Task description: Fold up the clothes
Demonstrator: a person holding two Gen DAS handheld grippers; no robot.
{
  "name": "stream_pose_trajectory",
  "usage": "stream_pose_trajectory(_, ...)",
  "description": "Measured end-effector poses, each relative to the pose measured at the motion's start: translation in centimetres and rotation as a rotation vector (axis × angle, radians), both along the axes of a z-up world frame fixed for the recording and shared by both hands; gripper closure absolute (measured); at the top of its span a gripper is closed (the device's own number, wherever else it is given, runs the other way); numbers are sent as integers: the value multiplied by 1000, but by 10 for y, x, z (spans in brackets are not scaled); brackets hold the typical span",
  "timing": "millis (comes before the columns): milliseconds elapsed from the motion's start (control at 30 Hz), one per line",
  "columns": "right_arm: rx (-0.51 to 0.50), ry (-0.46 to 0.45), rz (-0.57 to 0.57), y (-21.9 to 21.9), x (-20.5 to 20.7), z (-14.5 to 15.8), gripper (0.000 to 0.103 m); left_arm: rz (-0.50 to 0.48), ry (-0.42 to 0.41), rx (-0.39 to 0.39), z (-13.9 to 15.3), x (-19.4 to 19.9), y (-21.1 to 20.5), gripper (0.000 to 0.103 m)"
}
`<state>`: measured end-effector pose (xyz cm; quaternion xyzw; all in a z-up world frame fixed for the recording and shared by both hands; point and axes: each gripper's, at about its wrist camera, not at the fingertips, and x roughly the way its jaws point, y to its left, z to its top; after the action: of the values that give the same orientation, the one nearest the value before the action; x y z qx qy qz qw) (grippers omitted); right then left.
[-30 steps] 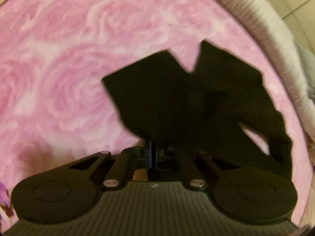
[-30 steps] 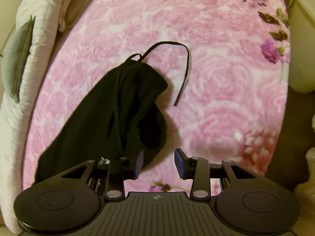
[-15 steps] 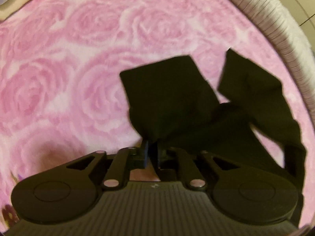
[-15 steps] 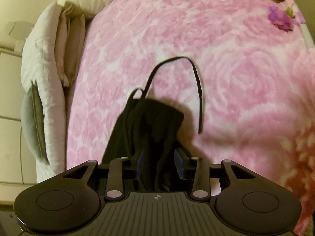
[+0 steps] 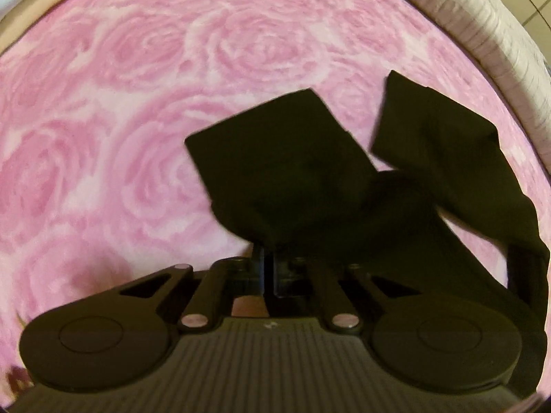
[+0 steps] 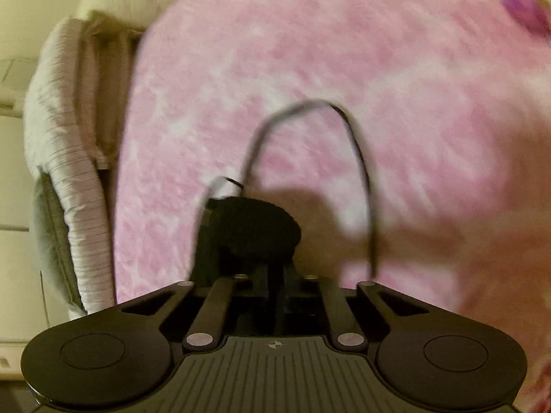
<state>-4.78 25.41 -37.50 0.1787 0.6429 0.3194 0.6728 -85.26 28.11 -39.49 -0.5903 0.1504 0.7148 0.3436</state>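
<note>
Both grippers (image 5: pixel 268 261) (image 6: pixel 275 275) on black garment (image 5: pixel 286 161)

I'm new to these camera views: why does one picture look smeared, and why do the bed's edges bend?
Right wrist view: motion blur smears the pink blanket and the black drawstring; a soft shadow lies beside the black garment. Left wrist view: sharper, slight blur on the garment's edges; fisheye distortion curves the pale bedding along the rim. Both show warm, dim light and no glare.
</note>
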Motion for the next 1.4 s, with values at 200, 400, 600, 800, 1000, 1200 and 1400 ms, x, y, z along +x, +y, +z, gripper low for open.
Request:
stream_pose_trajectory(200, 233, -275, 304, 33, -26, 141, 99, 10, -40, 156, 77, -32, 10, 101)
stream_pose_trajectory(400, 14, -327, 565, 6, -48, 192, 100, -91, 55, 1, 104, -60, -15, 101)
stream_pose_trajectory(600, -306, -64, 452, -87, -44, 93, 100, -194, 98, -244, 41, -43, -70, 100)
stream_pose_trajectory(800, -310, -8, 292, -155, -55, 28, 95, -181, 134, -211, 10, -22, -114, 85)
stream_pose_trajectory(1000, -137, -85, 239, -167, -64, 22, 52, -67, 41, -47, 20, -22, -149, 74)
stream_pose_trajectory(1200, -77, -50, 163, -158, -55, -18, 52, 14, -27, 126, 29, -32, -174, 74)
stream_pose_trajectory(1400, -35, 3, 116, -164, -54, -31, 52, 124, -91, 245, 24, -44, -190, 68)
